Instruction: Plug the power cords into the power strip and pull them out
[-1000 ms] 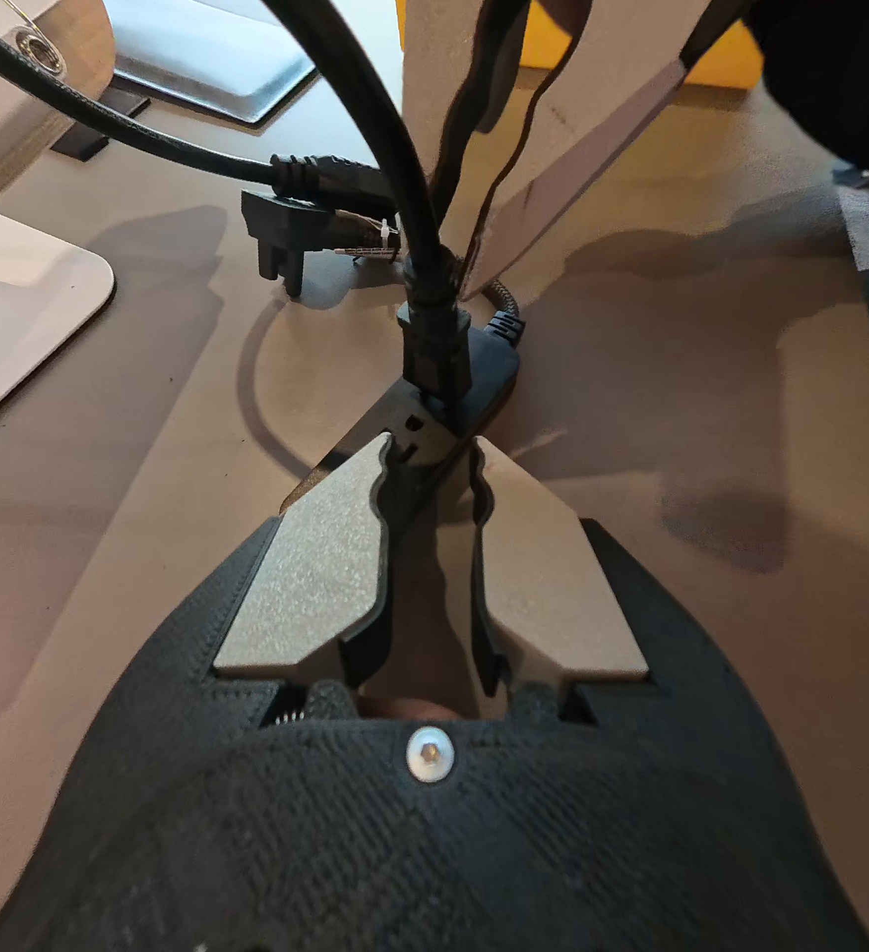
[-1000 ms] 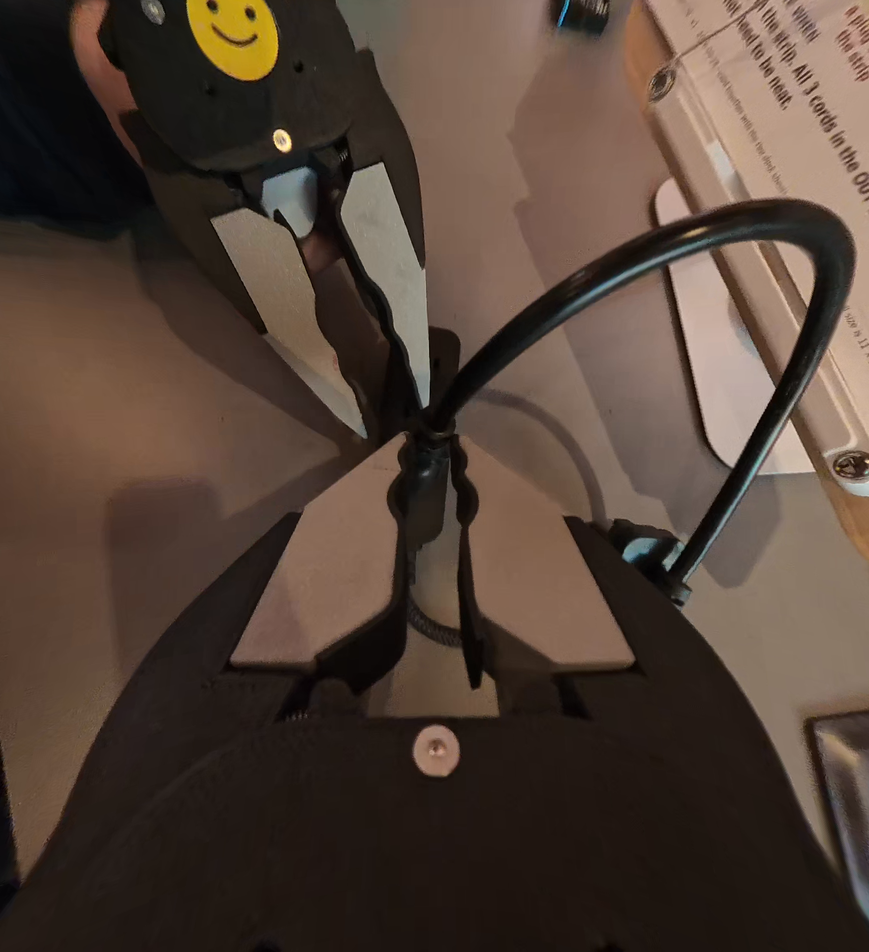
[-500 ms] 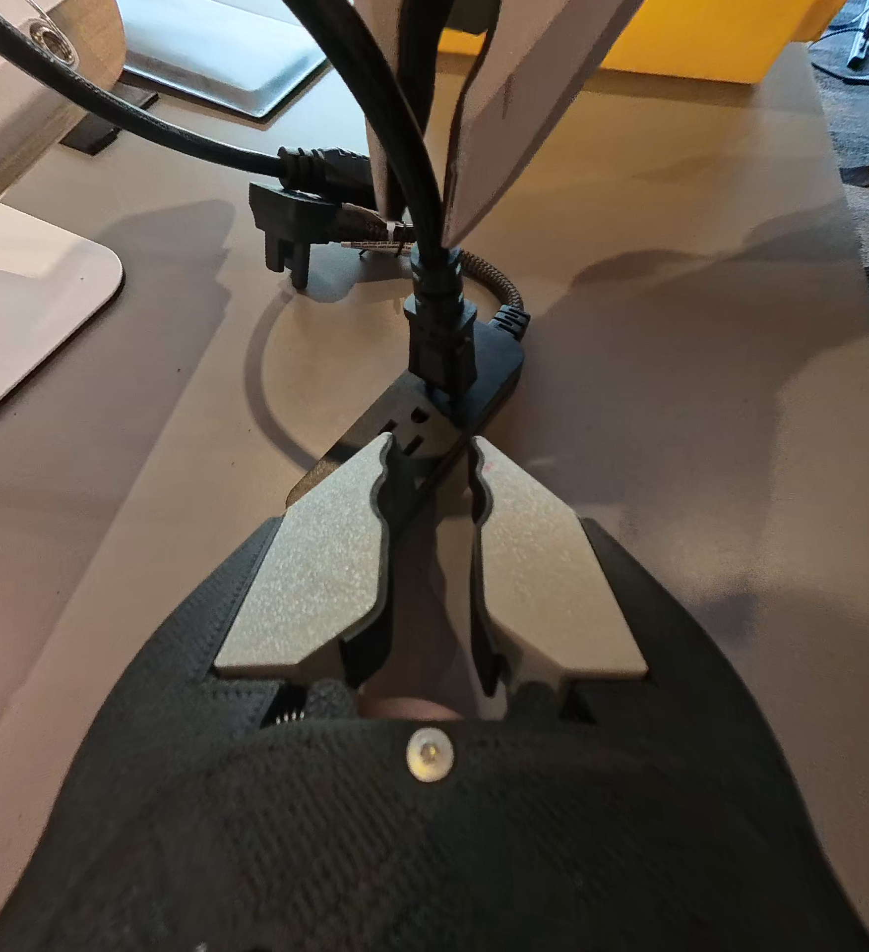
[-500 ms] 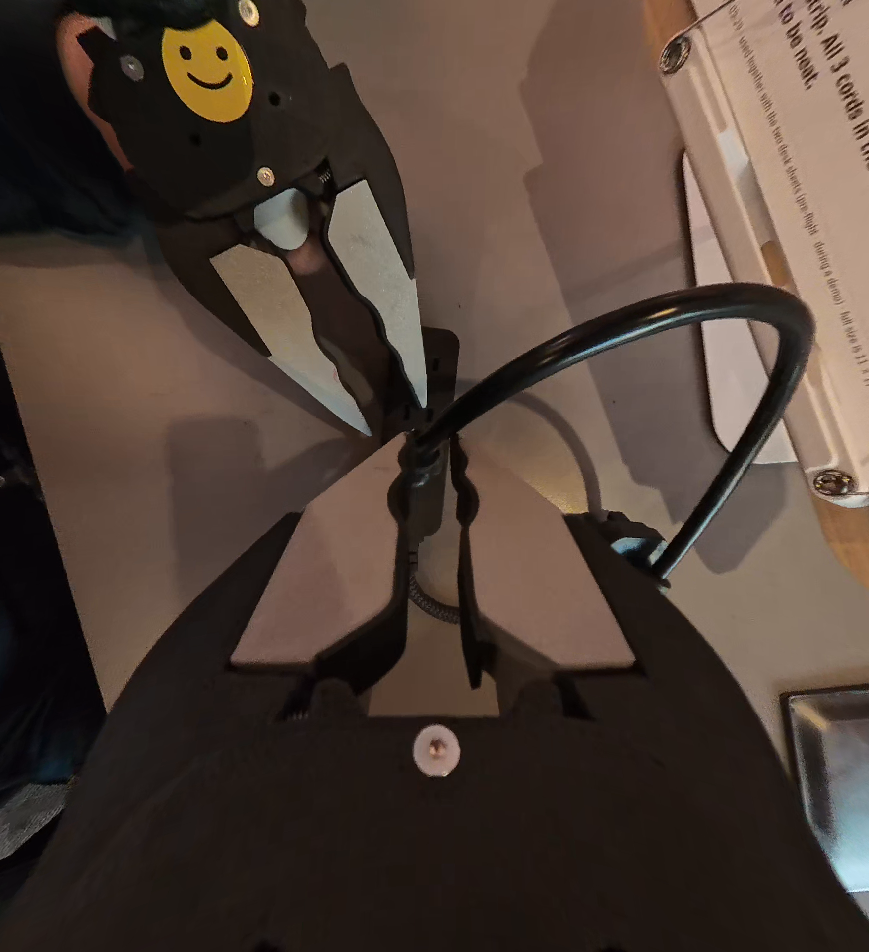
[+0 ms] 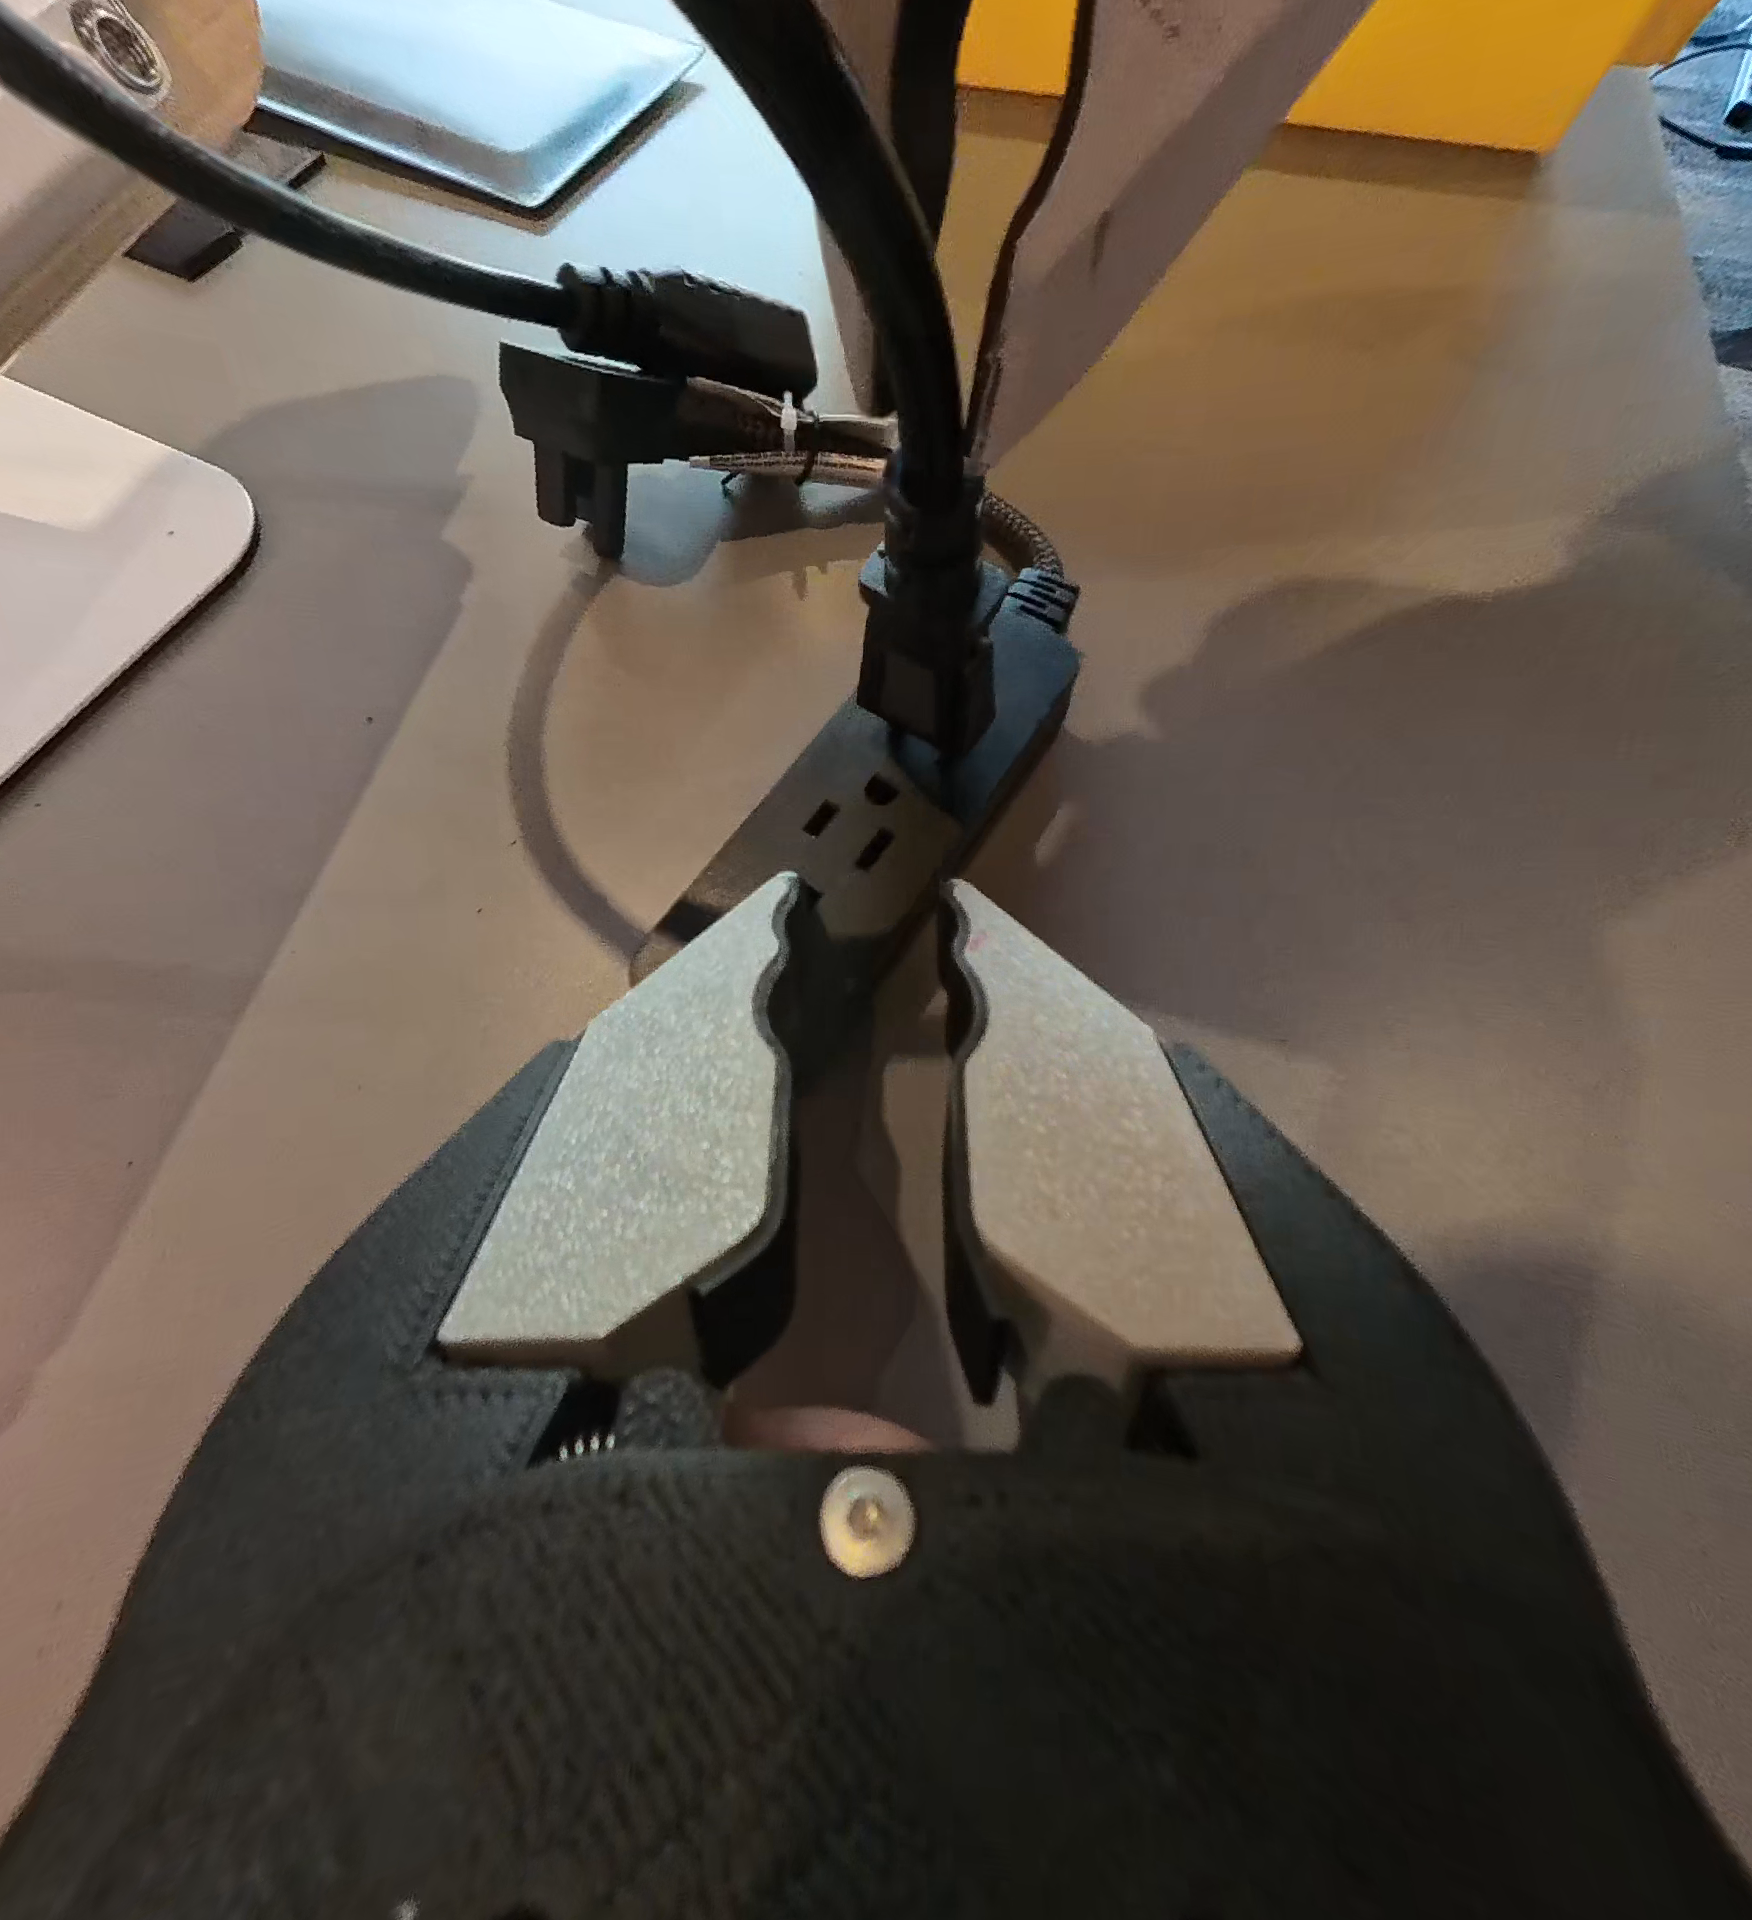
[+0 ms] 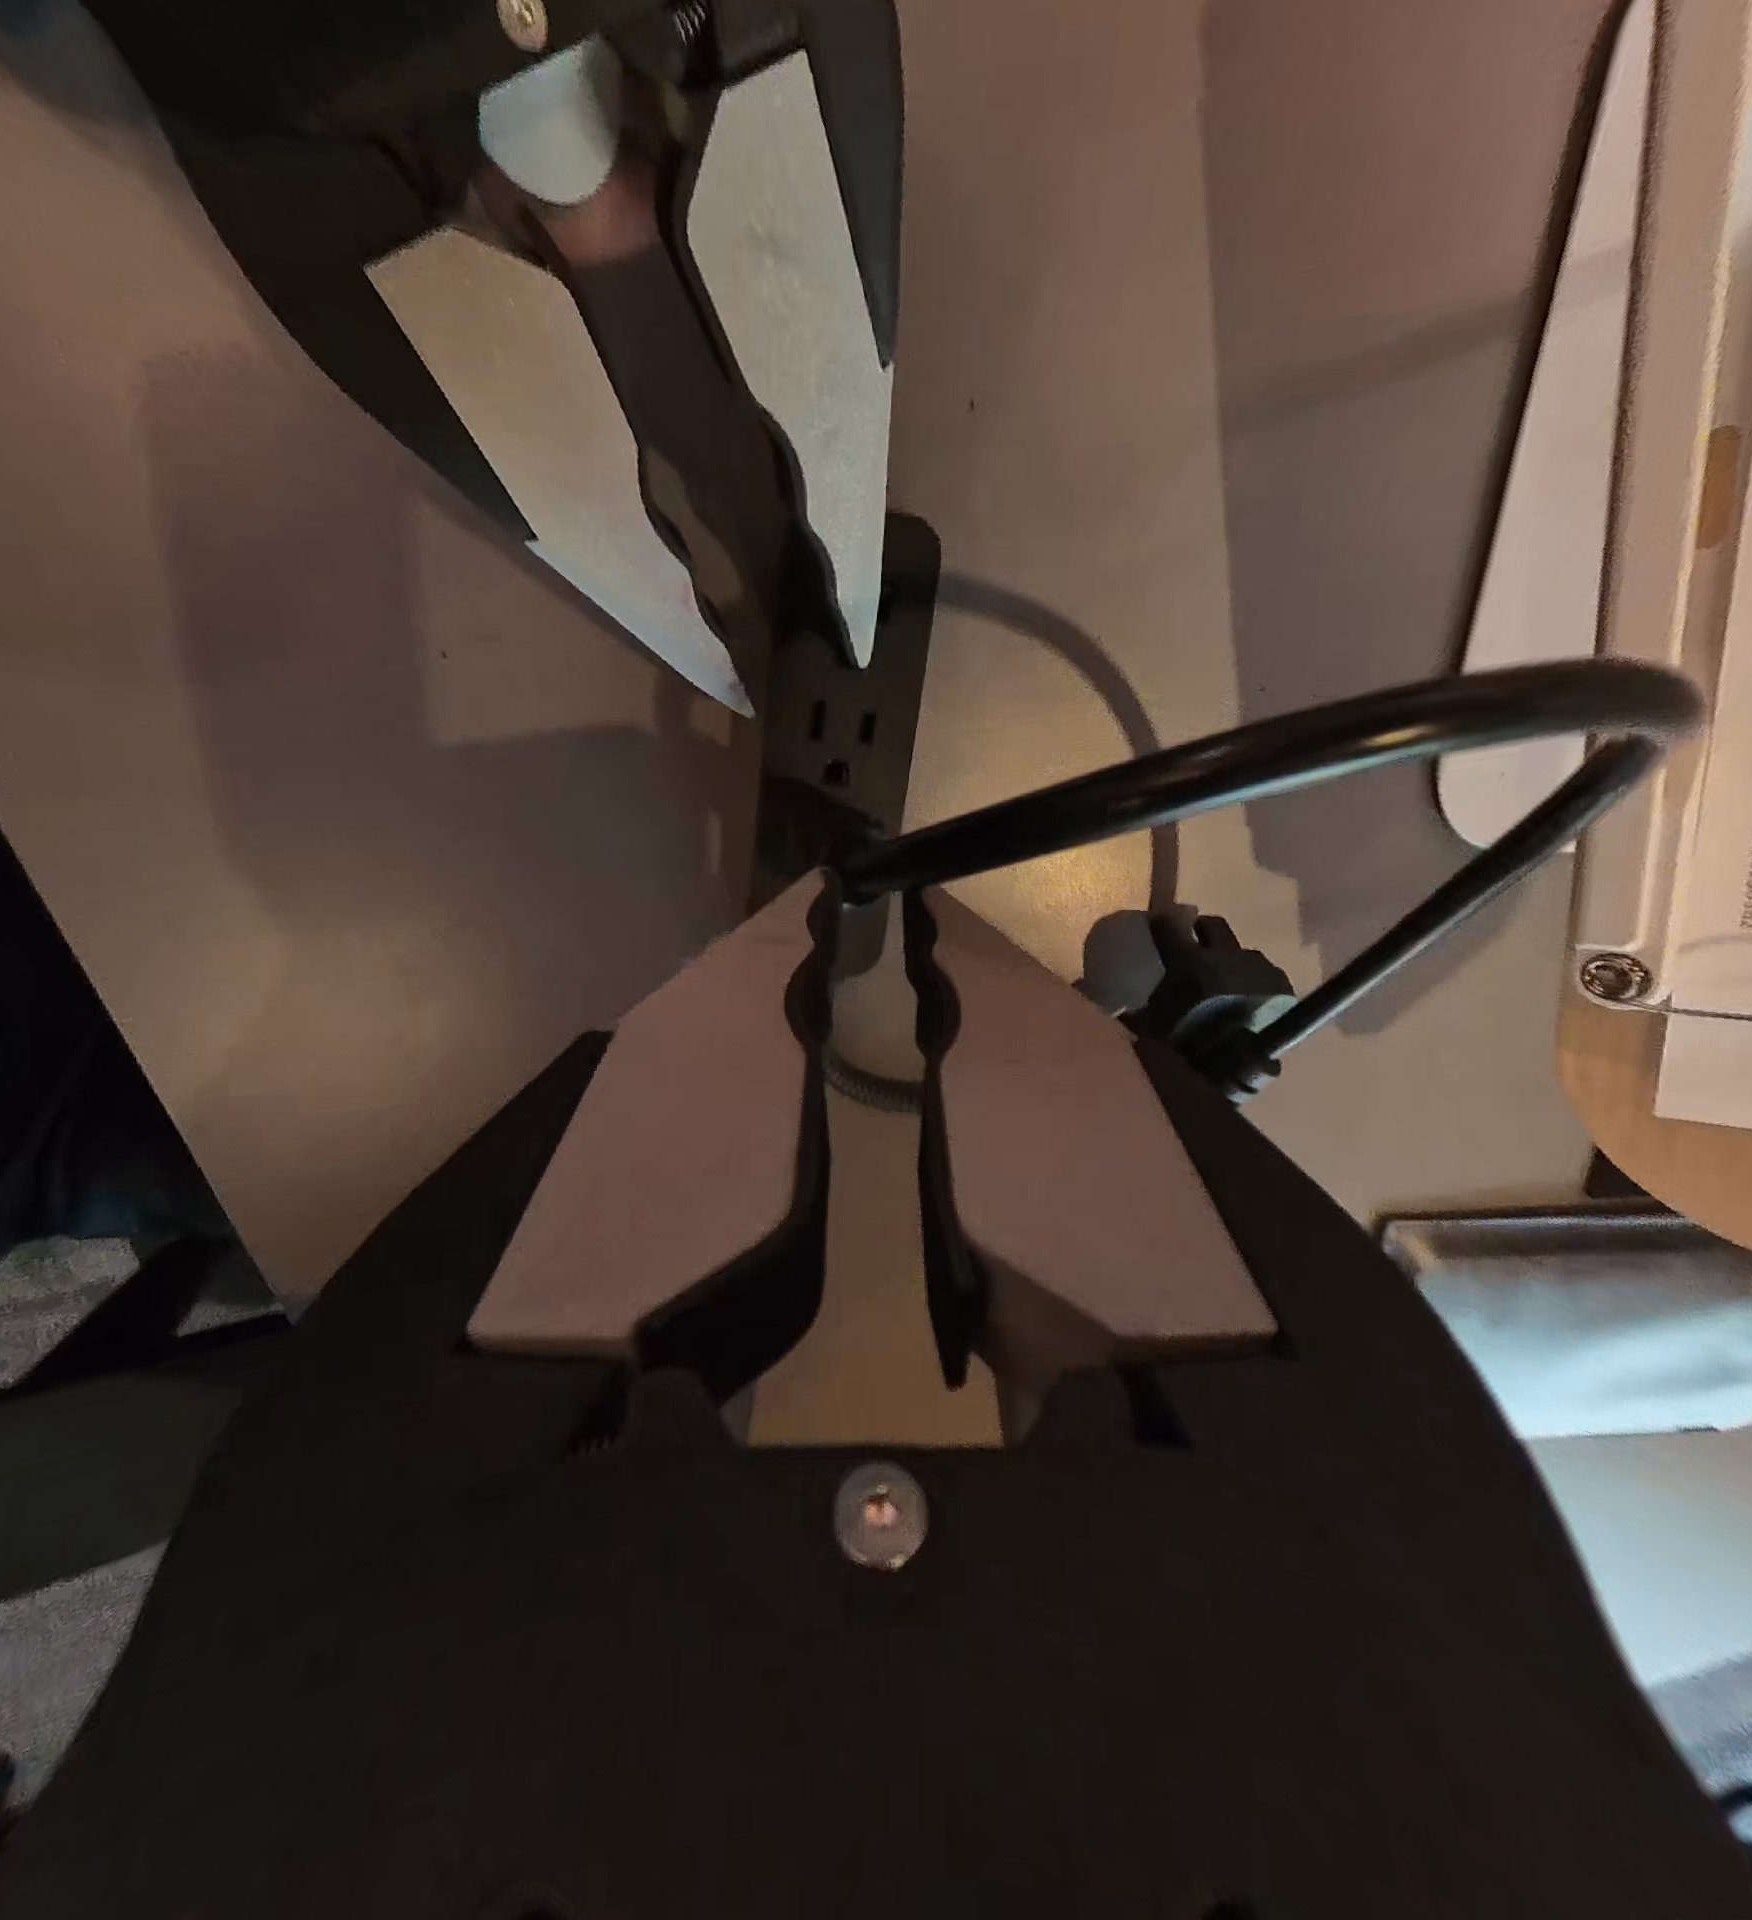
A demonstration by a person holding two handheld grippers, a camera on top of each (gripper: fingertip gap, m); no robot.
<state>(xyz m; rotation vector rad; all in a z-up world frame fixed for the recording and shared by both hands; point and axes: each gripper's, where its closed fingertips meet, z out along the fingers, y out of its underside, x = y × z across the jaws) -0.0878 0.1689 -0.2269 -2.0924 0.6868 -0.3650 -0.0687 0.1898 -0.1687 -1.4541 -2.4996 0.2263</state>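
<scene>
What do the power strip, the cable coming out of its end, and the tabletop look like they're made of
The power strip looks like matte black moulded plastic. Its own cable seems sleeved in woven fabric, going by the braided texture. The tabletop looks like a smooth grey-brown laminate with a dull sheen; its core cannot be told.

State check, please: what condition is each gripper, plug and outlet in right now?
left gripper: fingers closed on the near end of the power strip.
right gripper: fingers slightly apart, clamping nothing.
inserted plug: seated in the far outlet.
next outlet: empty.
loose plug: unplugged, lying on the table.
angled plug: unplugged, on the table.
</scene>
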